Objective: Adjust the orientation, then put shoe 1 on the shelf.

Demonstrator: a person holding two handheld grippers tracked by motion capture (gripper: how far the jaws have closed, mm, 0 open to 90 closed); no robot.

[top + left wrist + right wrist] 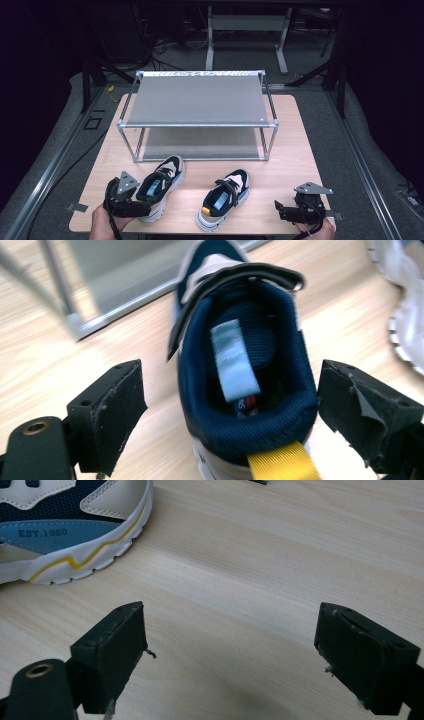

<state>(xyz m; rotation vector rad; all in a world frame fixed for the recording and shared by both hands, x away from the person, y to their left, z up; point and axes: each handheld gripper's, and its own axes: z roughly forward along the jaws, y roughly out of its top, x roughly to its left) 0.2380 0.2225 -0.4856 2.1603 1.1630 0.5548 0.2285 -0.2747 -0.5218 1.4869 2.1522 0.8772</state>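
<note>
Two navy-and-cream shoes with white soles sit toward the counter's (295, 150) near edge, toes pointing at a two-tier rack (200, 100) along the far edge. The left gripper (145, 206) stands spread wide around the left shoe's (162, 185) heel, not touching. The right shoe (225, 197) lies mid-counter. The right gripper (276, 207), jaws apart and empty, hovers by the near right corner over bare wood.

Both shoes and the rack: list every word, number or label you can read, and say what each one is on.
"EST.1950": on the blue side panel of the right shoe, right gripper view.
Pale blue tag inside the left shoe: no print legible.
Small red and blue label below it: too blurred to read.
Rack: no text.
</note>
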